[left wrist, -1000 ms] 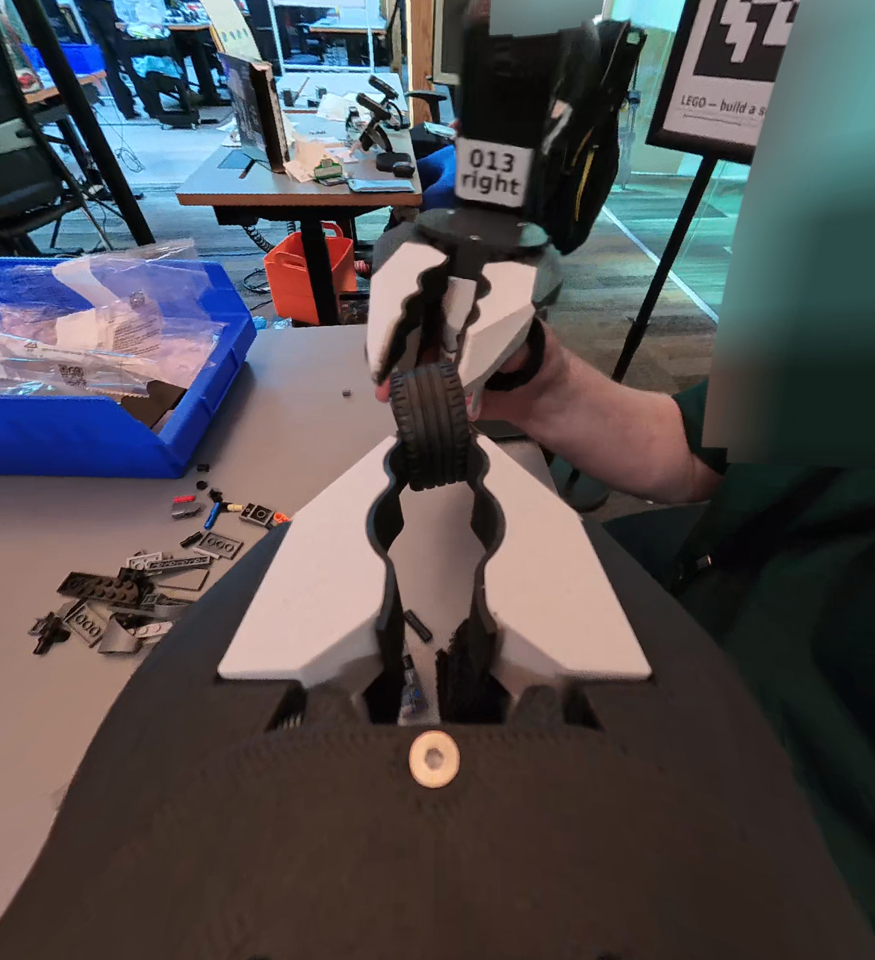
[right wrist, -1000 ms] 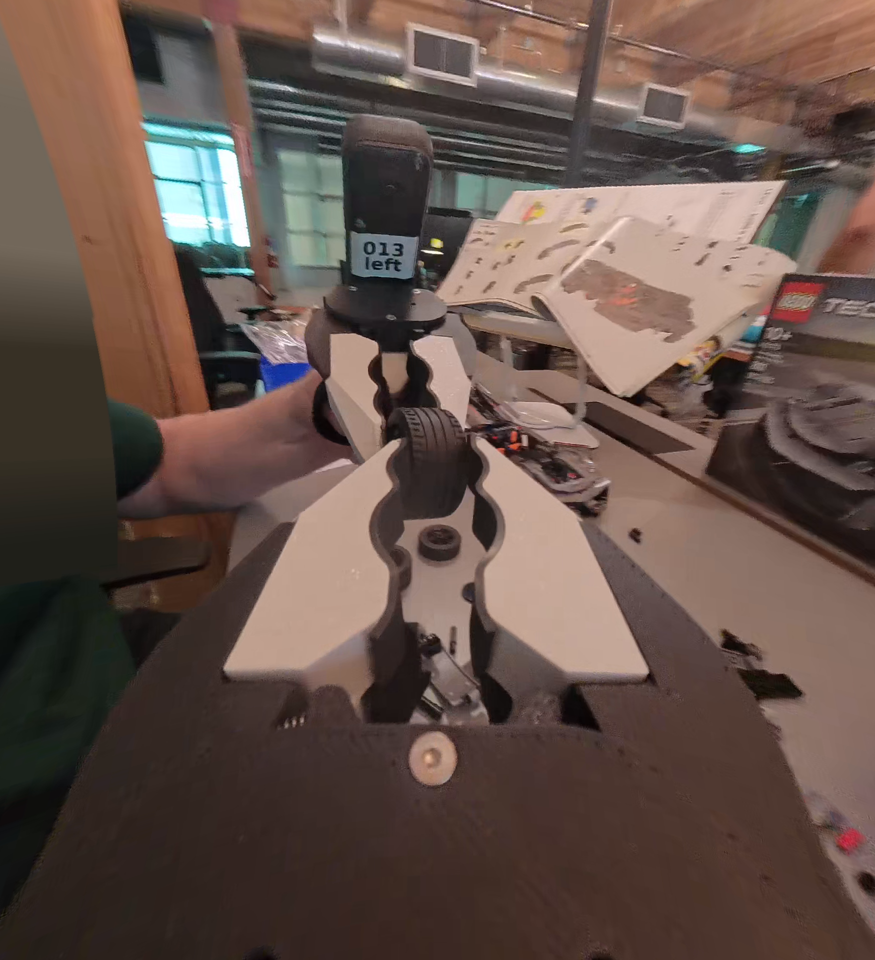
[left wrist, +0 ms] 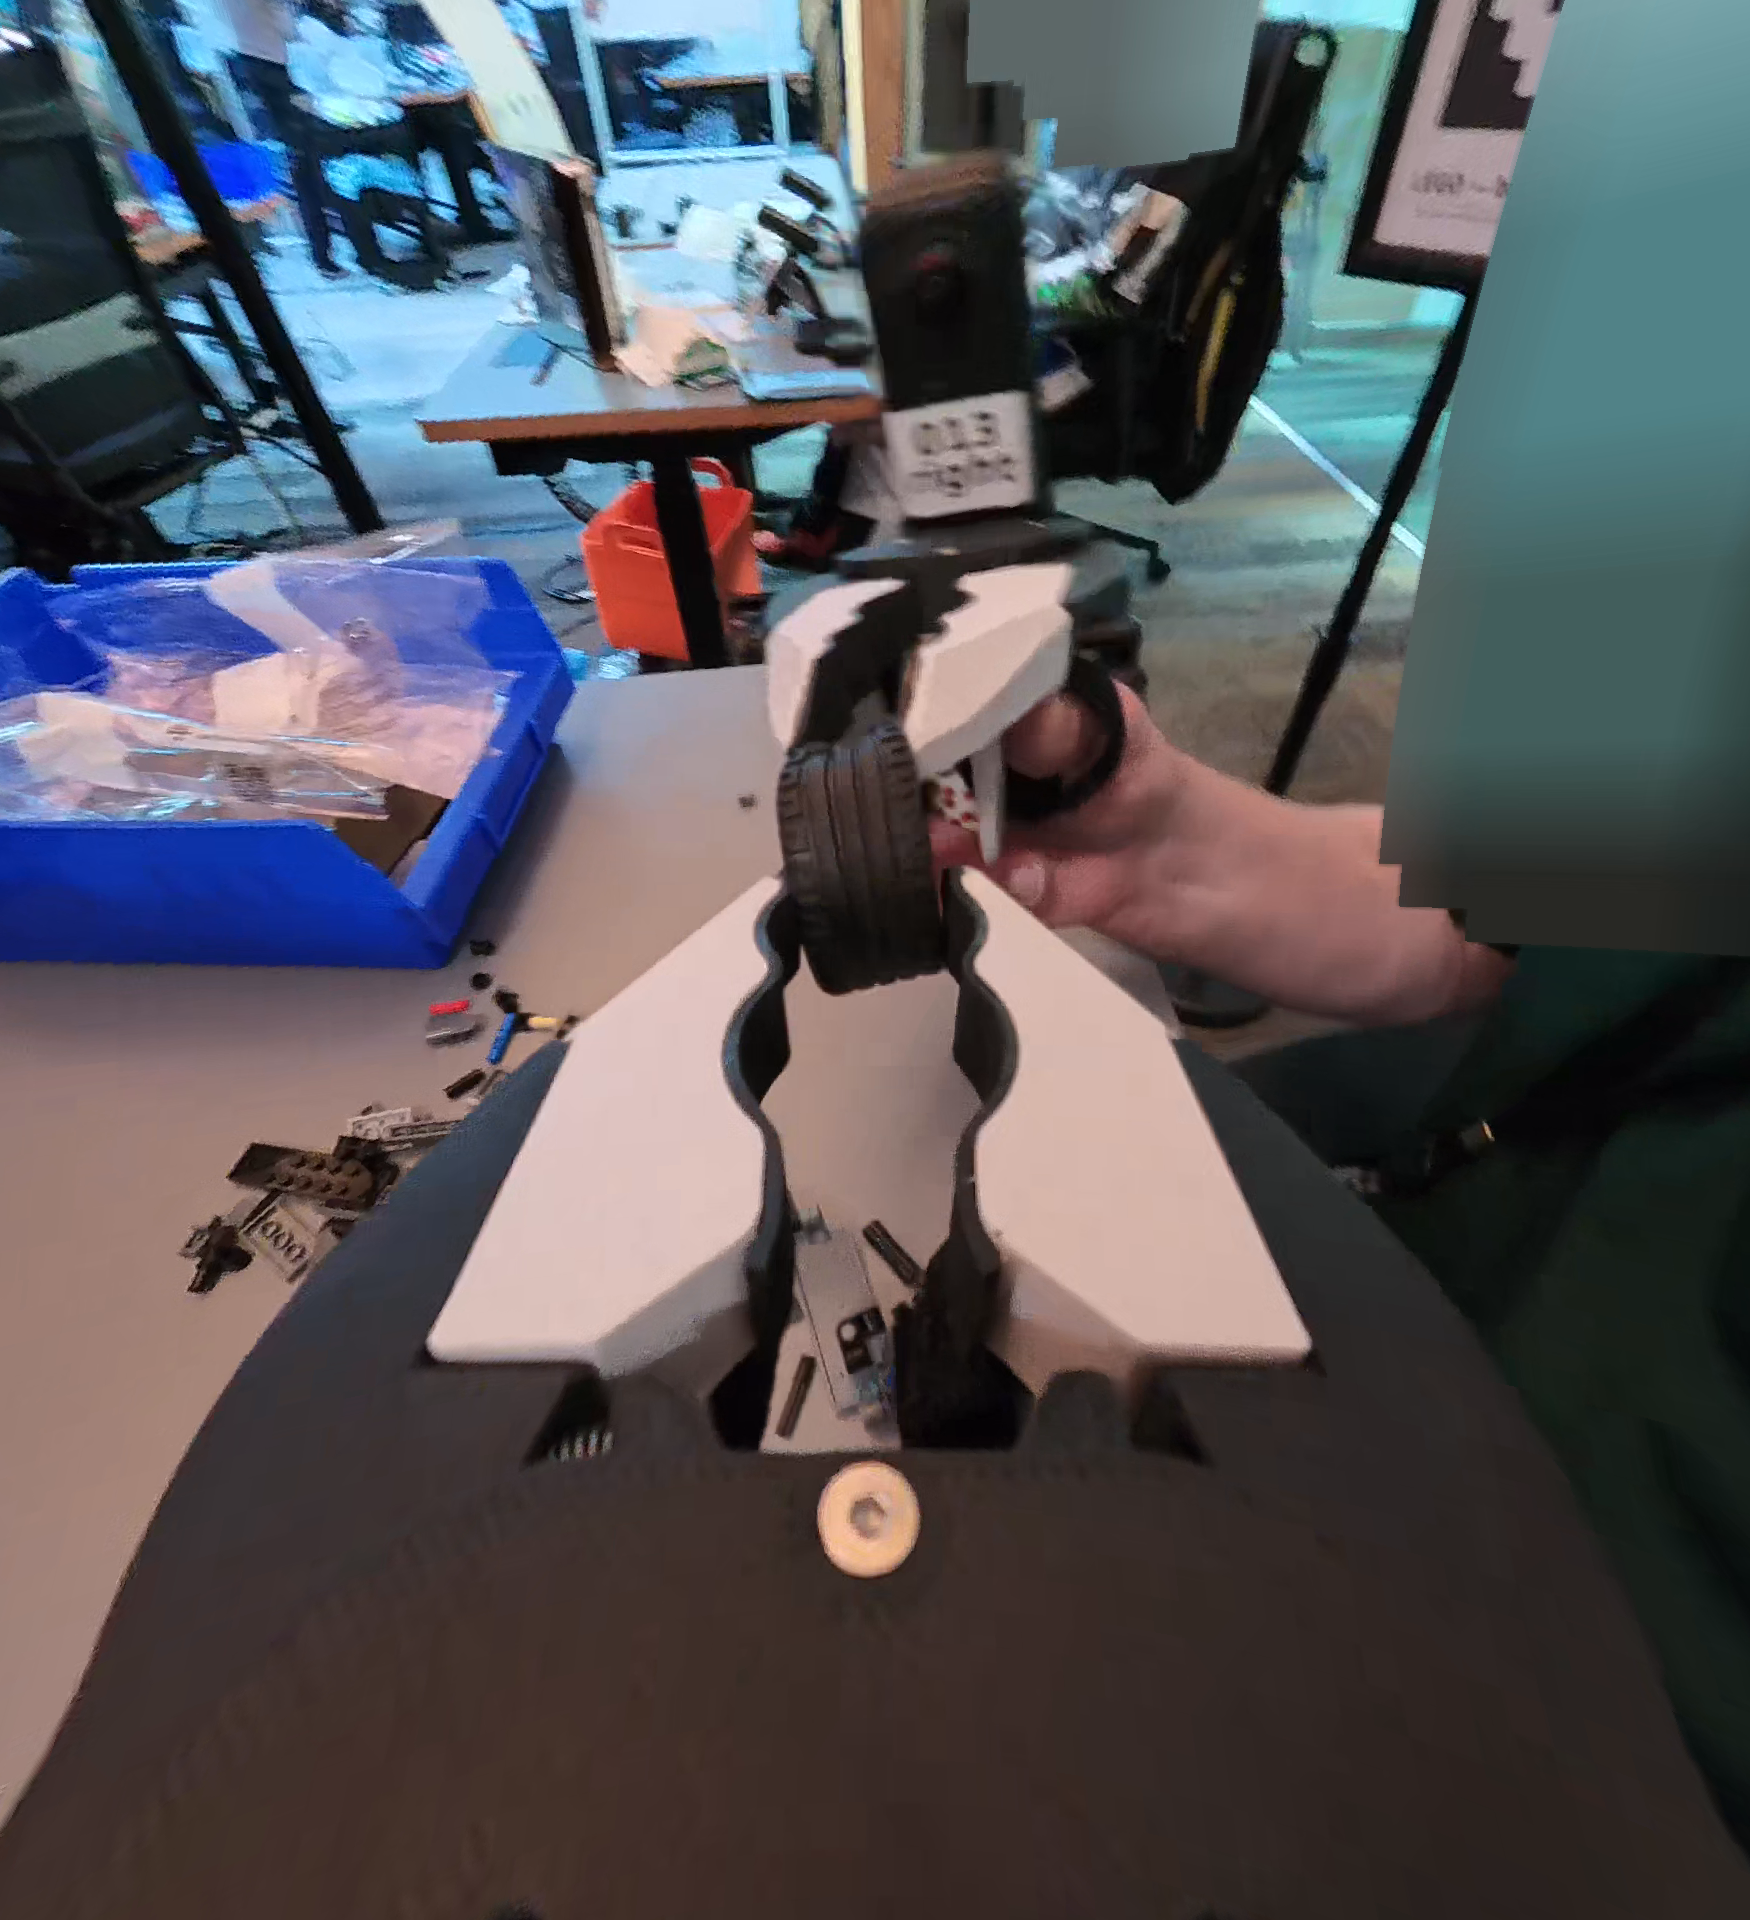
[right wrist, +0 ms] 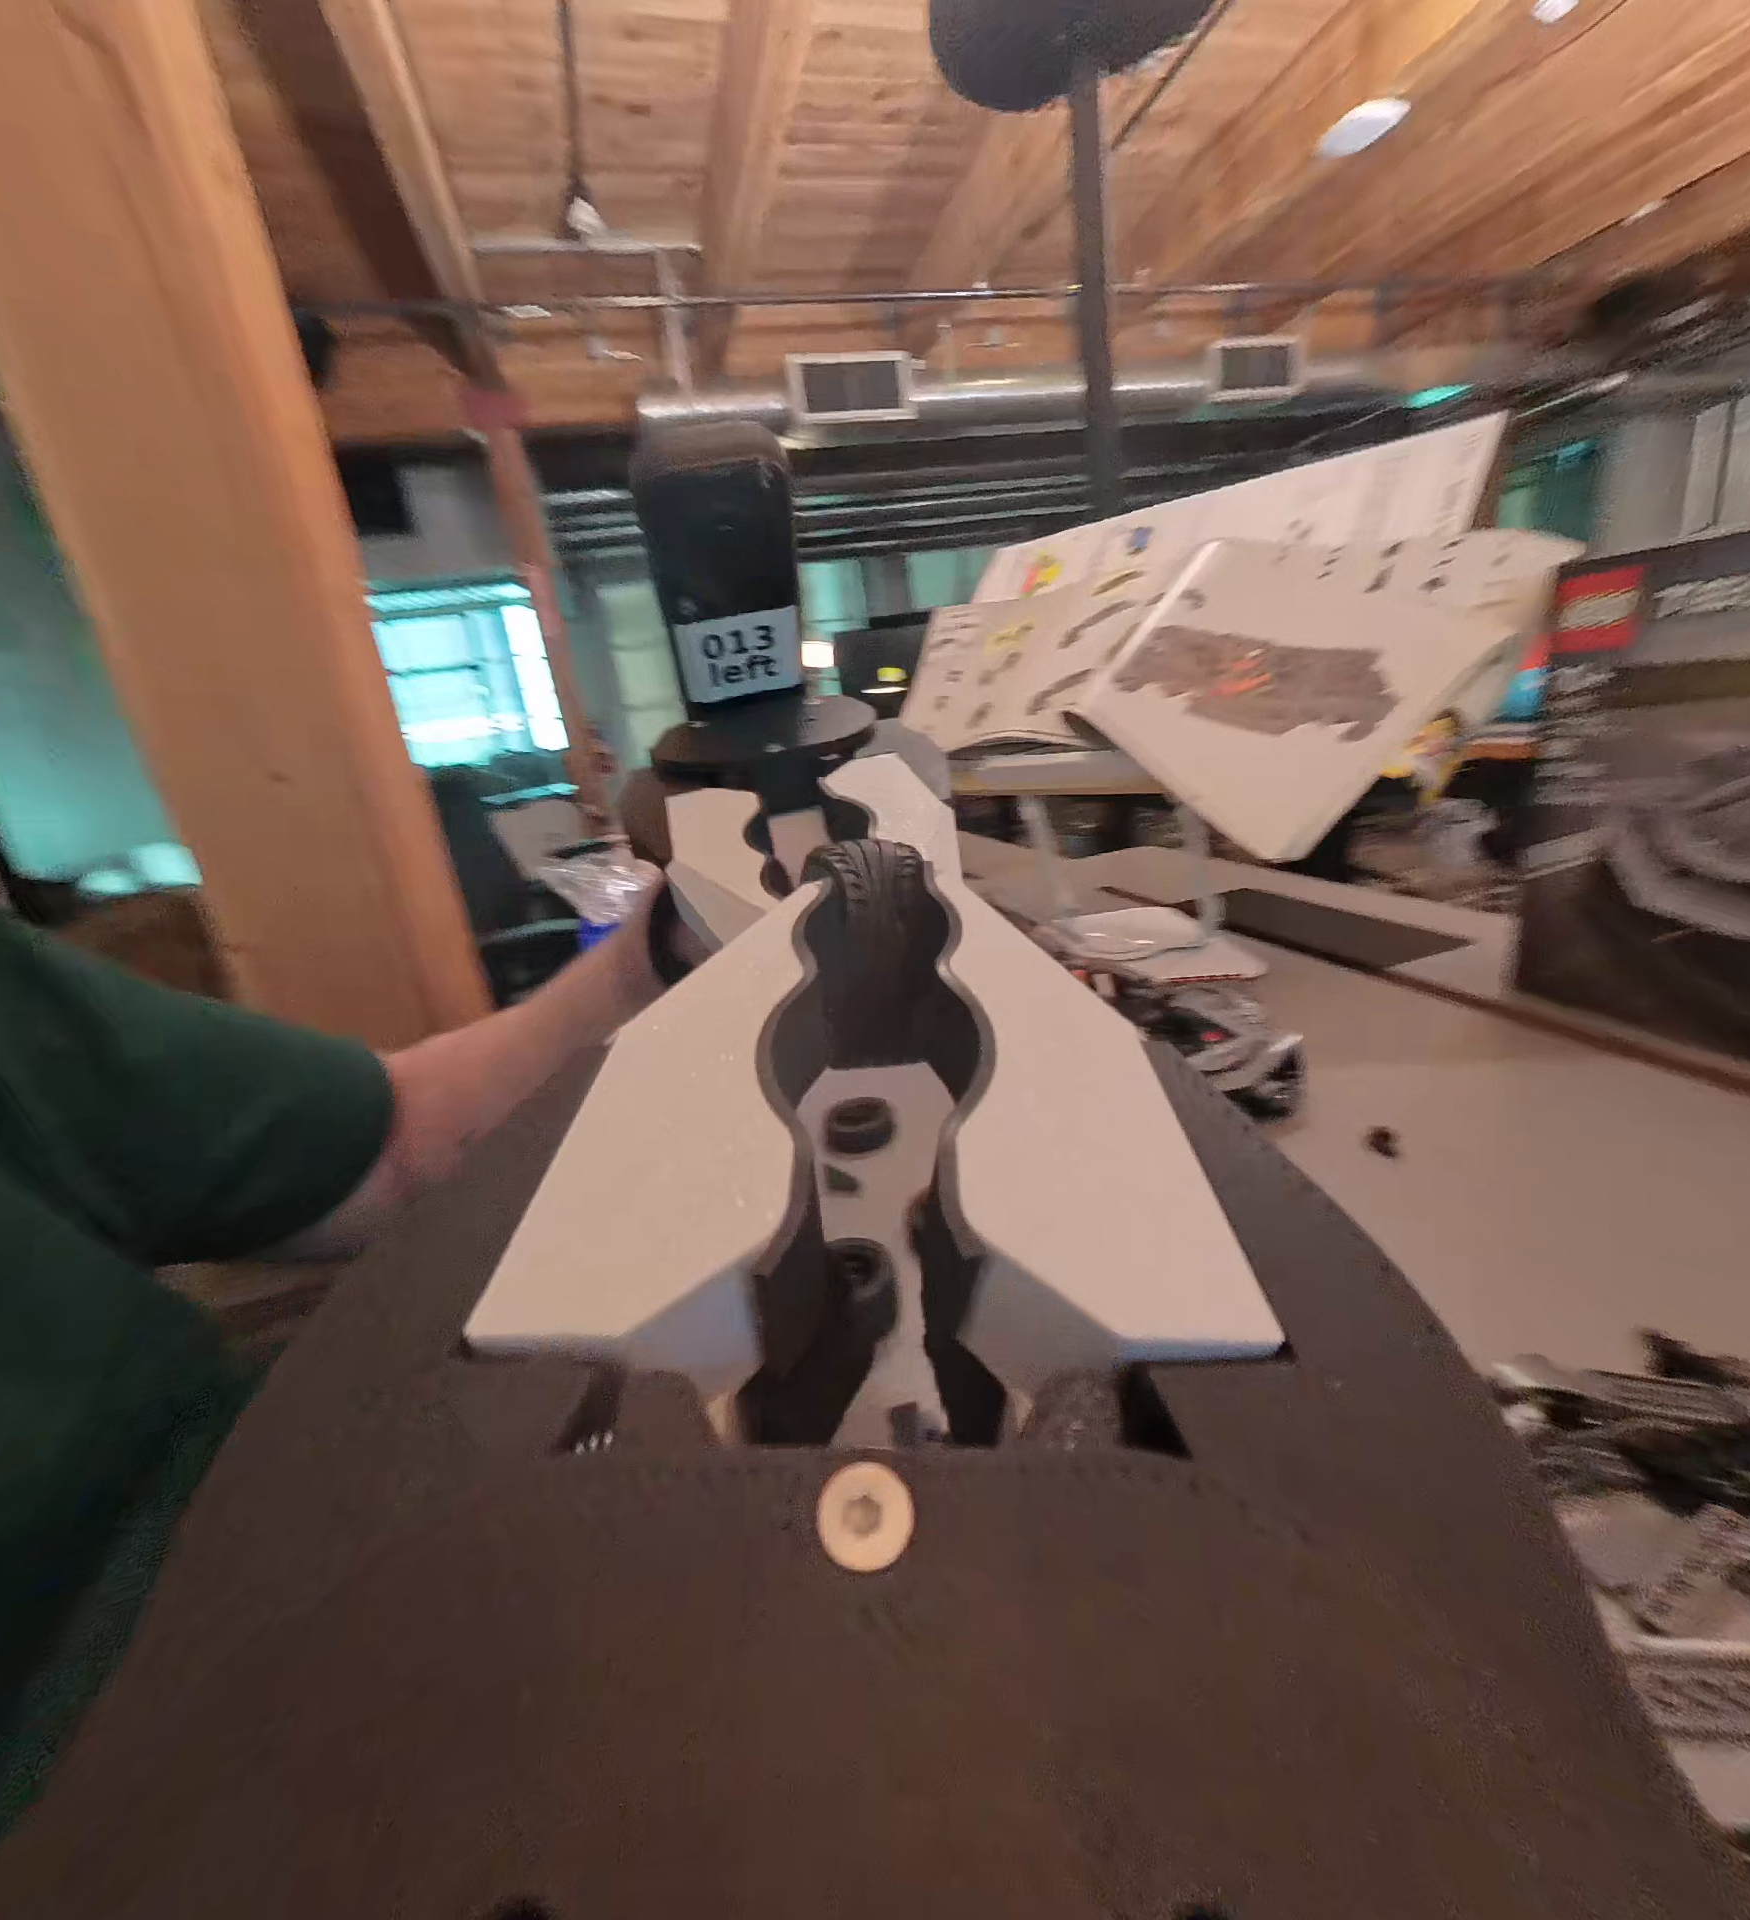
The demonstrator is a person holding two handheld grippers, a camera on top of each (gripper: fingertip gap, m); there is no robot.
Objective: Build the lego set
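Tyre [left wrist: 855, 862]: black ribbed rubber, round | left hand-held gripper [left wrist: 866, 914]: clamps it | right hand-held gripper [right wrist: 876, 914]: clamps it too

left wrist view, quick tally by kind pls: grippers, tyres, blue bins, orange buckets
grippers: 2, the left gripper and the right gripper
tyre: 1, between both sets of jaws
blue bin: 1
orange bucket: 1
total: 5

Black tyre [left wrist: 858, 862] between both grippers' jaws.
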